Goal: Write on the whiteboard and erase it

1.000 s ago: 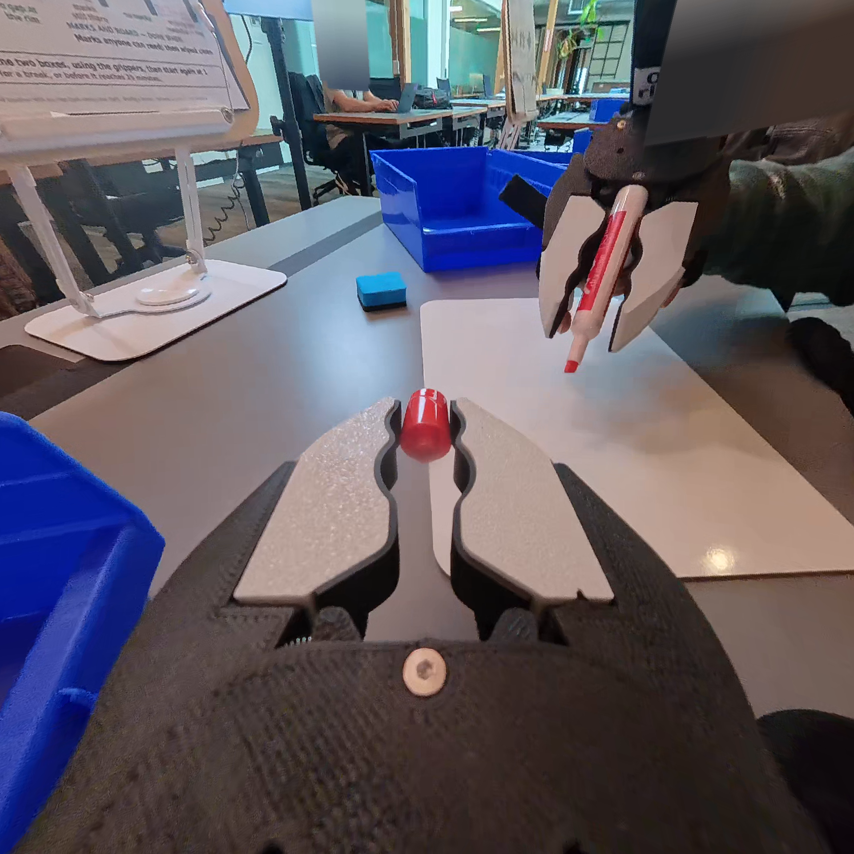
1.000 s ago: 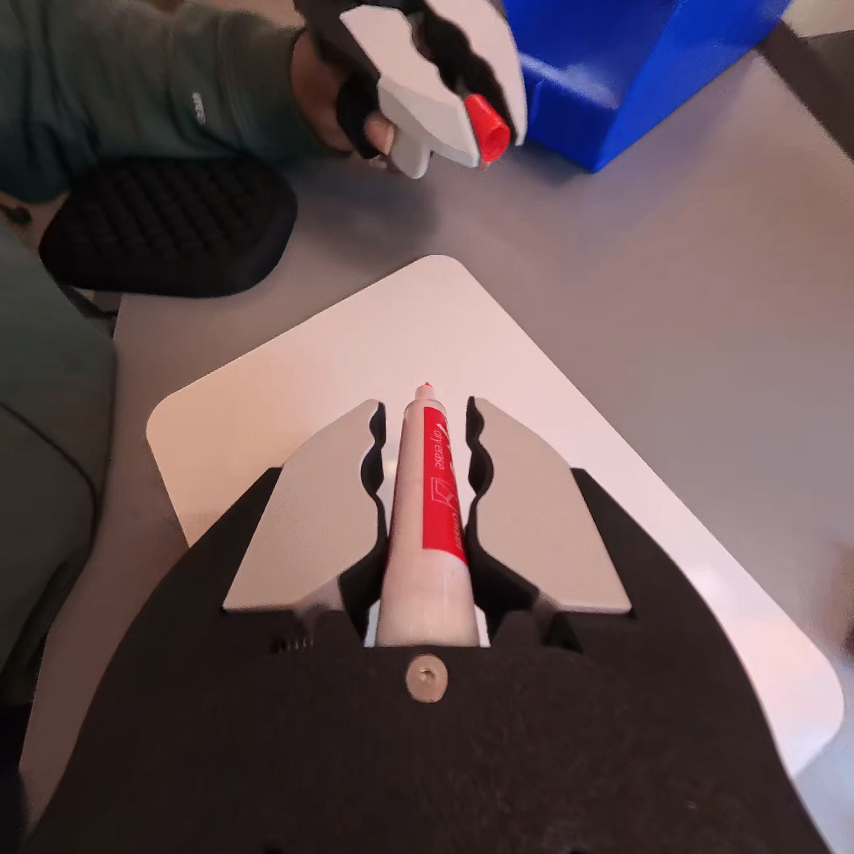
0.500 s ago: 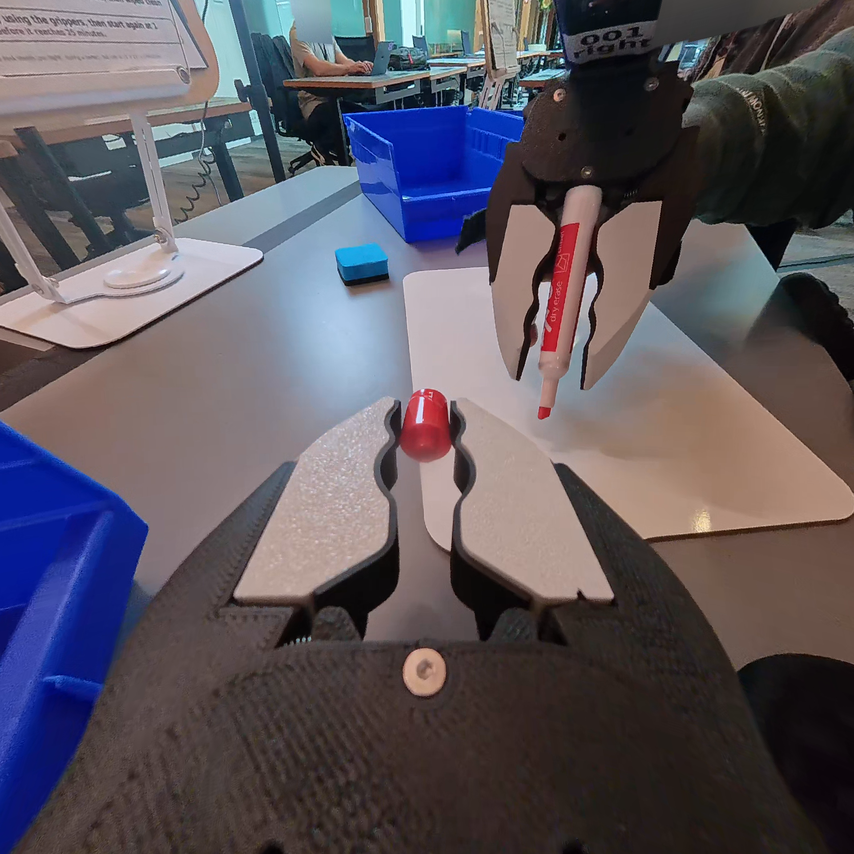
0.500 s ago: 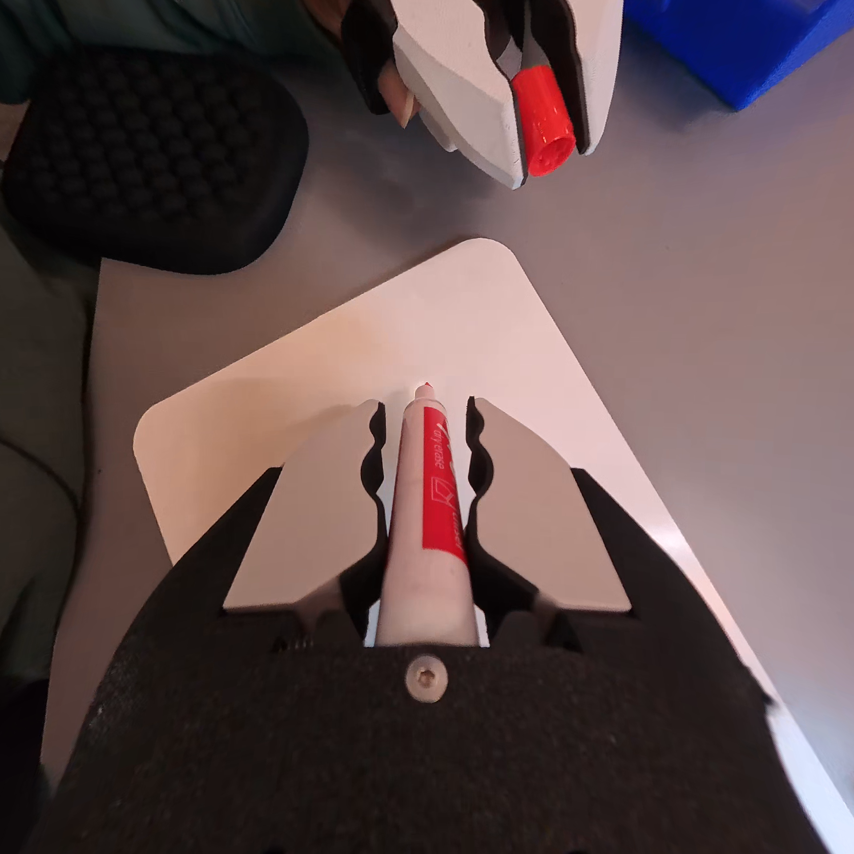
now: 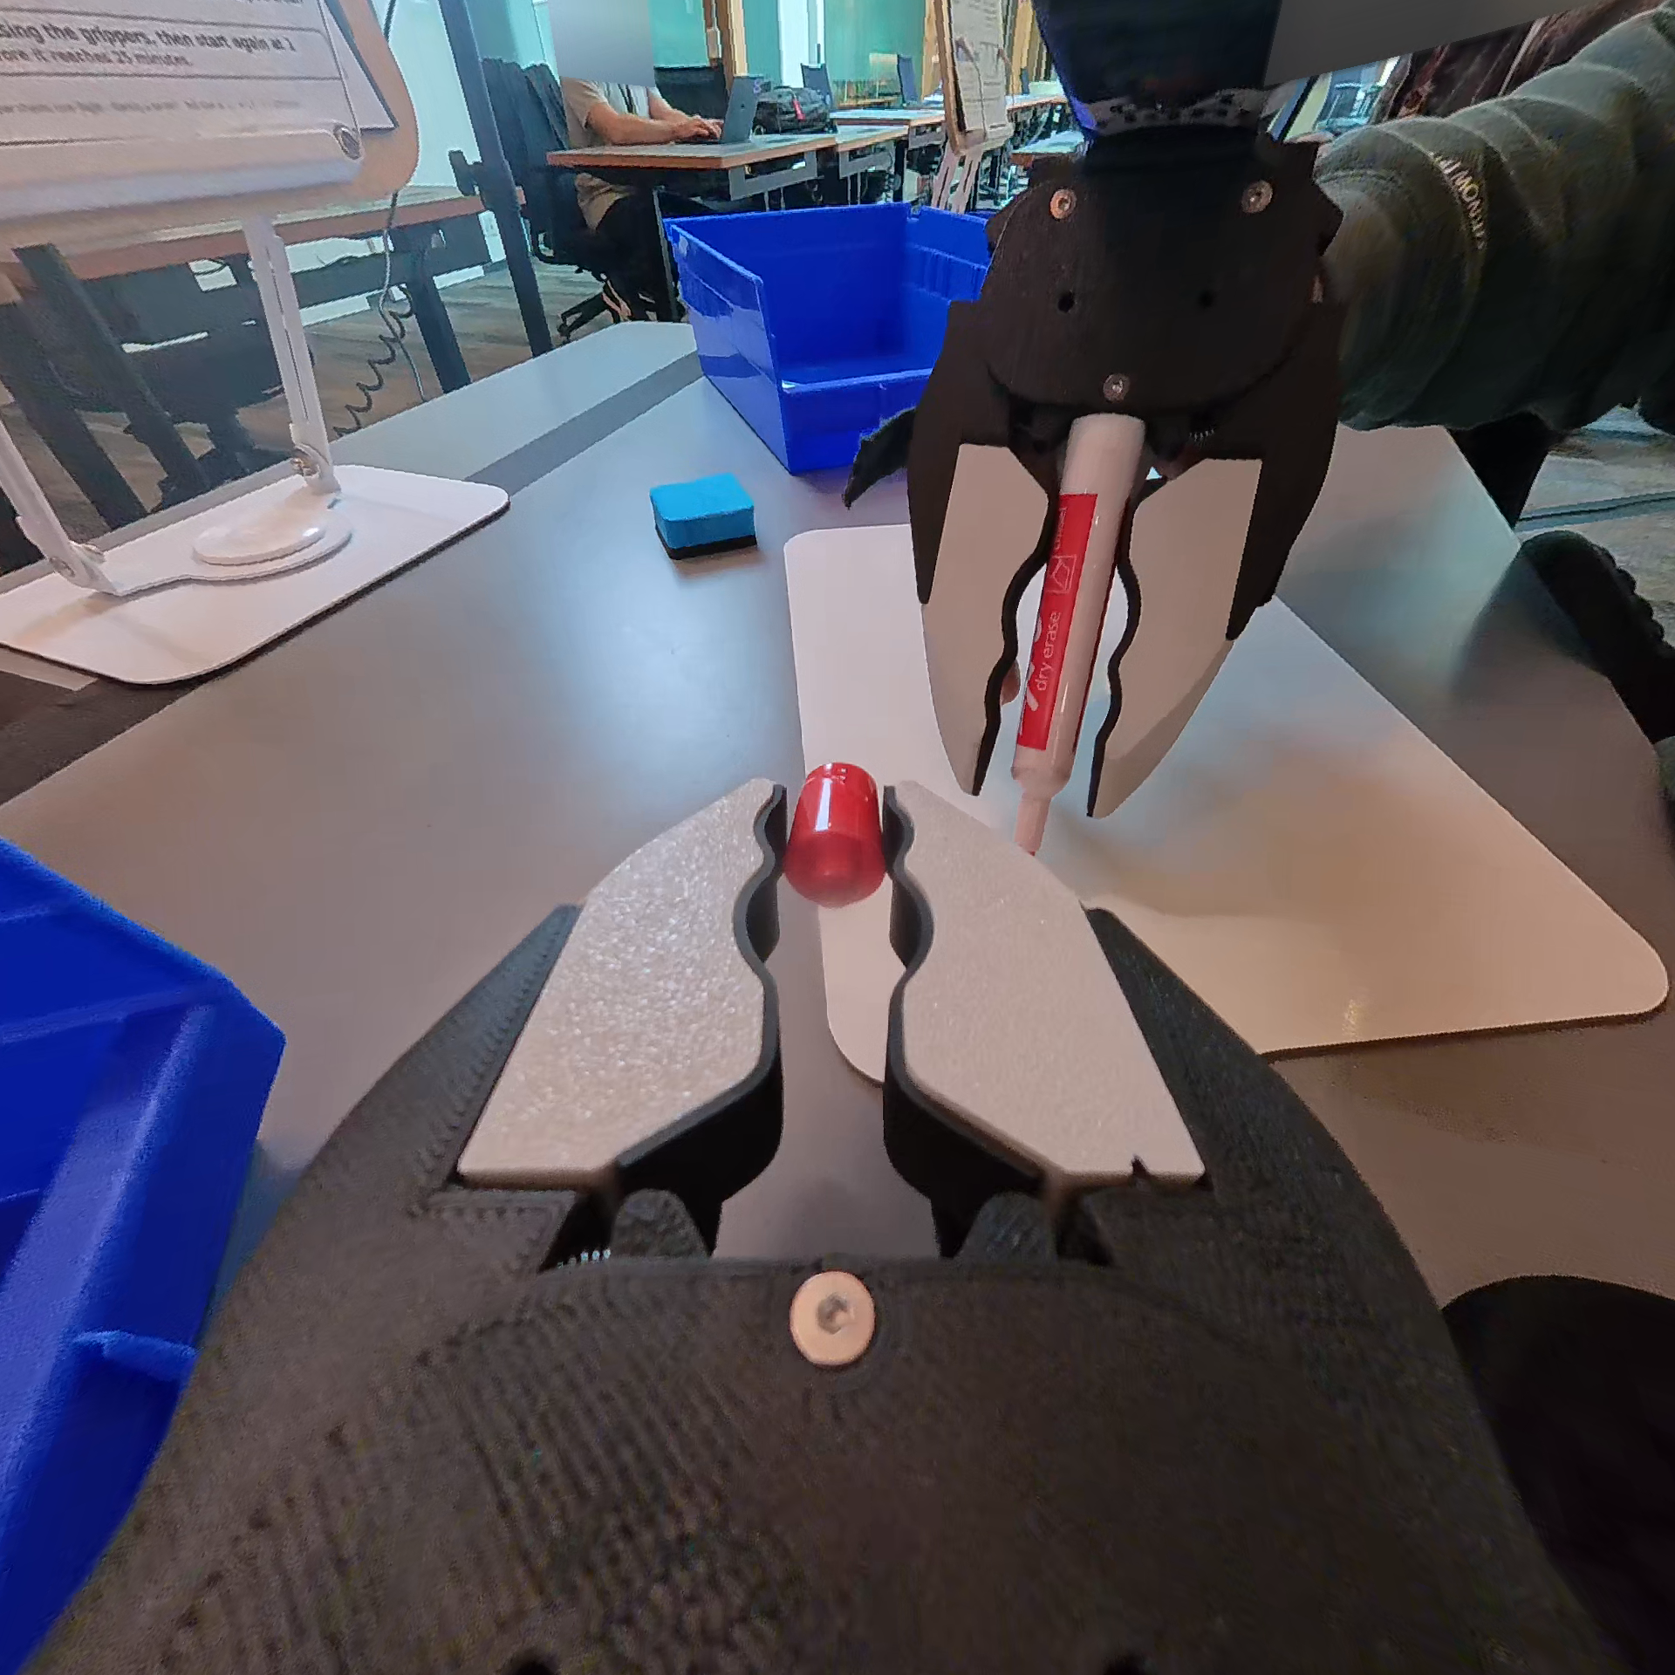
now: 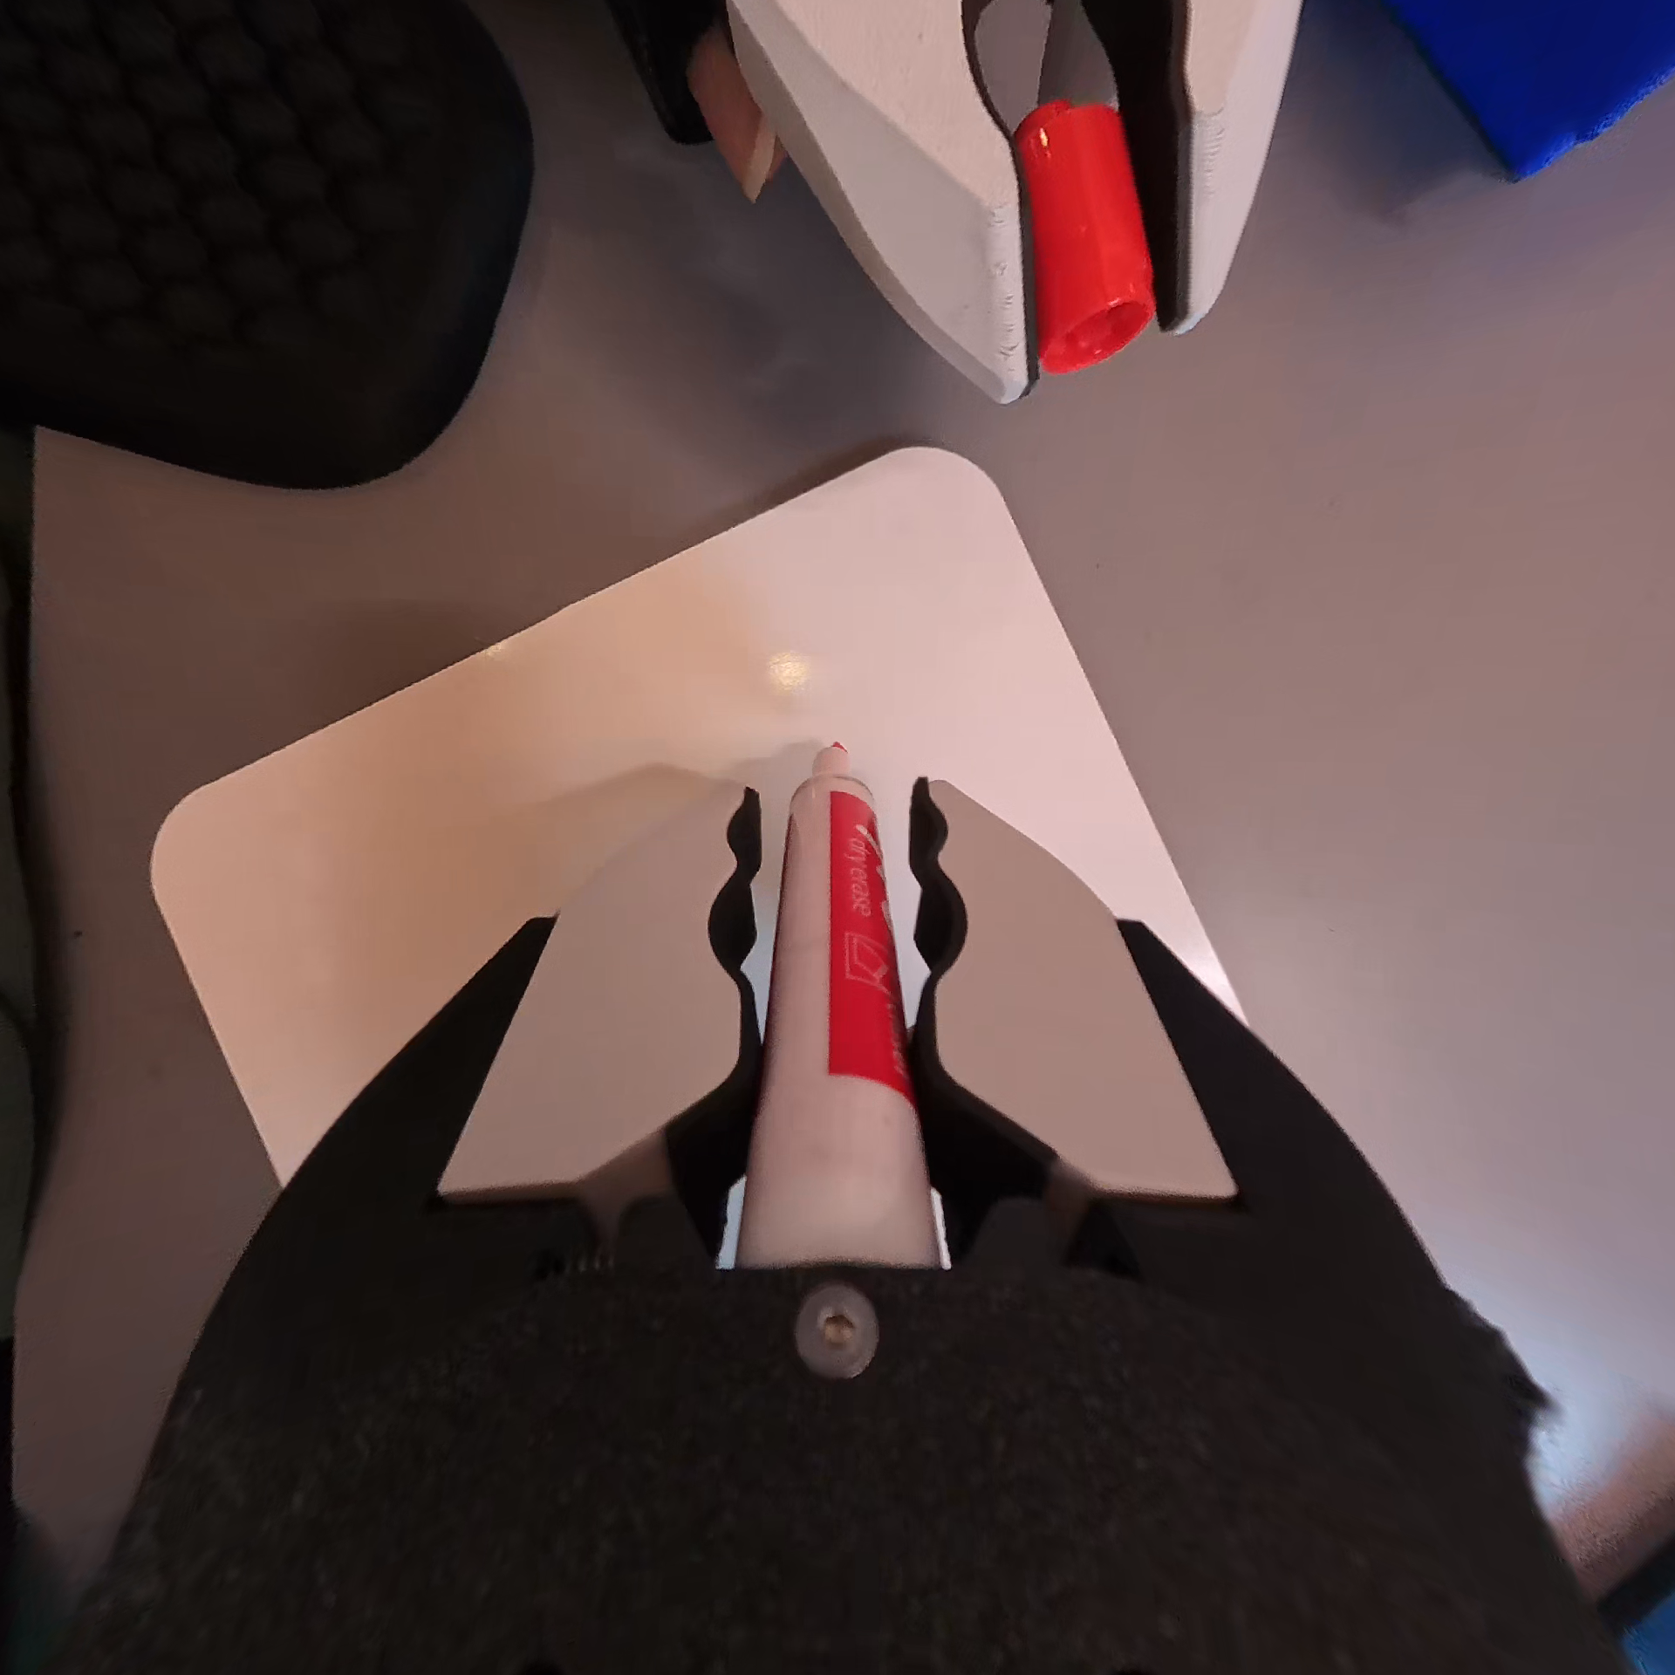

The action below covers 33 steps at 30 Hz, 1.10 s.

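A blank white whiteboard (image 5: 1269, 843) lies flat on the grey table; it also shows in the right wrist view (image 6: 562, 725). My right gripper (image 6: 834, 793) is shut on an uncapped red dry-erase marker (image 6: 838, 988), held nearly upright with its red tip at the board near its left edge. In the left wrist view the right gripper (image 5: 1033, 802) and marker (image 5: 1060, 634) hang just past my left fingertips. My left gripper (image 5: 834, 798) is shut on the red marker cap (image 5: 834, 847), low by the board's near left corner. A blue eraser (image 5: 702, 512) lies behind the board's far left corner.
A blue bin (image 5: 816, 326) stands behind the board and another blue bin (image 5: 82, 1133) at my near left. A white document stand (image 5: 254, 544) is at far left. A black mesh cushion (image 6: 236, 227) lies near the board's corner. A person sits at a far desk. My right fingertips sit around 8 cm from my left ones. From the right gripper's tips to the blue eraser (image 5: 702, 512) is close to 25 cm.
My right gripper has come down and nearer with the marker, turning more upright, until the tip reaches the board. My left gripper keeps the cap, almost still.
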Each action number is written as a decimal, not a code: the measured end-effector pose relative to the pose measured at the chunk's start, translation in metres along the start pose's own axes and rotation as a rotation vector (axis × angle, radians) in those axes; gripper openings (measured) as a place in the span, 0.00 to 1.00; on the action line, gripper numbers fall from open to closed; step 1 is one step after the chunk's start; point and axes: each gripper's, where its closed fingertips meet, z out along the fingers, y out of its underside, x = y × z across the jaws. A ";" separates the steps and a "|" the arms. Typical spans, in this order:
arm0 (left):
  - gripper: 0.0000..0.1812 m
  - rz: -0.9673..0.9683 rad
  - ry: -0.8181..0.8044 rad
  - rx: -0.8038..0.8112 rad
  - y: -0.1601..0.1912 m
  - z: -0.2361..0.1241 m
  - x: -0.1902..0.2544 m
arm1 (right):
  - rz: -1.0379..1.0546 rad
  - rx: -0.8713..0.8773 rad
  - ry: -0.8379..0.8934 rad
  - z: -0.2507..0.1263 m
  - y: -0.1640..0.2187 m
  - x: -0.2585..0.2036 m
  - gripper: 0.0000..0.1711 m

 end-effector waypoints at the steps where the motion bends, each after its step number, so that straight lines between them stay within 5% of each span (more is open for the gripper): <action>1: 0.11 0.001 0.000 0.000 0.000 0.000 0.000 | -0.005 -0.009 0.003 0.001 0.000 0.001 0.19; 33: 0.11 0.014 -0.008 0.005 -0.002 -0.009 -0.003 | -0.101 -0.084 -0.004 0.018 -0.013 -0.007 0.19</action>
